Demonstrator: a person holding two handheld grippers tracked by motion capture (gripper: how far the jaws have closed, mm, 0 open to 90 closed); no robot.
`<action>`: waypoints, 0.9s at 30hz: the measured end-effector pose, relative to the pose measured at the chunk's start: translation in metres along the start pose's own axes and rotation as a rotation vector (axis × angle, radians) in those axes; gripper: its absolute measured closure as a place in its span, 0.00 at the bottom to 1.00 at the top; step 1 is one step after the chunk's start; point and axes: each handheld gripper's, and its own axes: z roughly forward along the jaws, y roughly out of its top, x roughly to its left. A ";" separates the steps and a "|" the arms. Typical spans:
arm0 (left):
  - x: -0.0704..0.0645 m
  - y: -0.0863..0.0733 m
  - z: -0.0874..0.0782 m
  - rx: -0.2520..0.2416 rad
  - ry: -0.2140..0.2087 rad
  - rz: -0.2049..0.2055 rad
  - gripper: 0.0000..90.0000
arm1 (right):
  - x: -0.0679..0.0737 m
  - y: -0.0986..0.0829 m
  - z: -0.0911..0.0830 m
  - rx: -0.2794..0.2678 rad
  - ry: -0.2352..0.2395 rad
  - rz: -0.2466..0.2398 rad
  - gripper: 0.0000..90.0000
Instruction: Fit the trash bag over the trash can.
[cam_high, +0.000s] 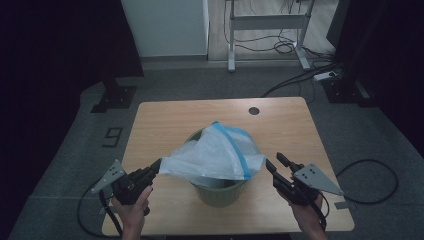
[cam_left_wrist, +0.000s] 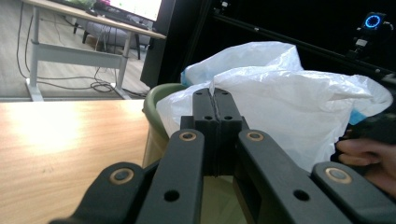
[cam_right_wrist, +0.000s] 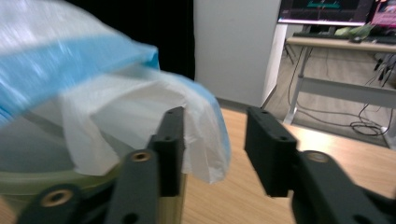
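A green bin (cam_high: 220, 194) stands in the middle of the wooden table (cam_high: 165, 120). A white plastic bag with a blue band (cam_high: 215, 155) drapes over its mouth. My left gripper (cam_high: 156, 167) is shut on the bag's left edge and holds it stretched out over the bin's left side. In the left gripper view the jaws (cam_left_wrist: 214, 100) press together on the white film (cam_left_wrist: 280, 93) above the bin rim (cam_left_wrist: 159, 98). My right gripper (cam_high: 274, 162) is open just right of the bin. In the right gripper view (cam_right_wrist: 217, 126) the bag's edge (cam_right_wrist: 140, 107) hangs against the left jaw, partly in the gap.
A round cable hole (cam_high: 254, 110) is in the table's far side. Behind the table stand a white desk frame (cam_high: 267, 22), loose floor cables (cam_high: 285, 47) and a power strip (cam_high: 325, 76). Each gripper's cable trails off the table's near corners.
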 end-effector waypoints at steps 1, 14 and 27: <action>0.001 -0.002 0.000 0.002 0.000 -0.003 1.00 | 0.001 0.003 -0.005 -0.012 -0.002 0.005 0.56; -0.007 0.000 0.013 0.022 0.002 0.014 1.00 | 0.034 0.025 -0.020 -0.031 0.158 0.035 0.39; -0.009 0.002 0.025 0.041 -0.012 0.036 1.00 | 0.048 0.013 0.008 -0.039 0.135 -0.111 0.71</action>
